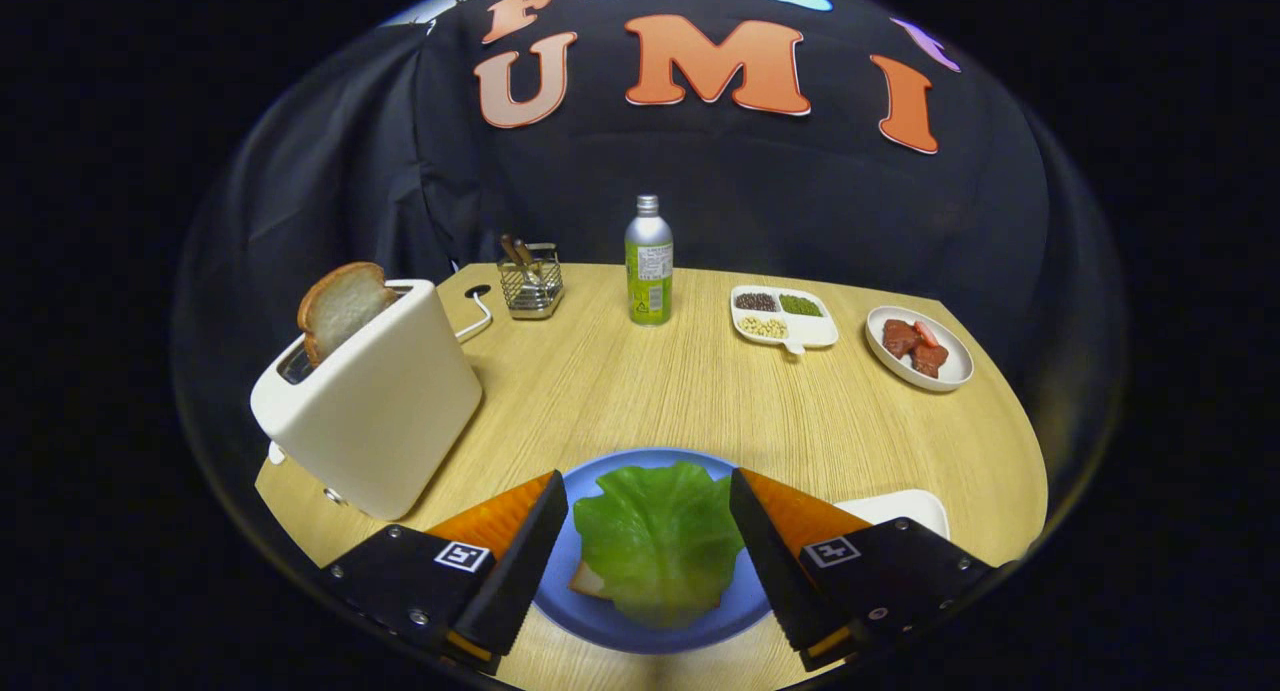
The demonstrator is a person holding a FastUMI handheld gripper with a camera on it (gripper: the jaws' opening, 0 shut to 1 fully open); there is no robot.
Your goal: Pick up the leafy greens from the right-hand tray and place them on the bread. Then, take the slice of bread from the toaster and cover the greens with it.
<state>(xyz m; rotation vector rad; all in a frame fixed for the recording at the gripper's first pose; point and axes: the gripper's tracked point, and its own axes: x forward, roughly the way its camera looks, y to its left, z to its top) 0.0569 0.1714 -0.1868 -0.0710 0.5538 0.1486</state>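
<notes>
The gripper stands wide, holding nothing — the green leafy lettuce lies between its fingers on bread on the round blue plate at the wooden table's near edge.

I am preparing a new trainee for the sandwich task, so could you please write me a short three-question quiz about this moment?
1. True or false: the lettuce leaf already lies on the bread on the blue plate.
2. Which is true of the gripper? A: shut on the lettuce leaf. B: open, fingers on either side of the leaf. C: shut on the bottle.
3. Fill in: the second bread slice stands in the ____.

Key: 1 true. 2 B. 3 toaster.
</notes>
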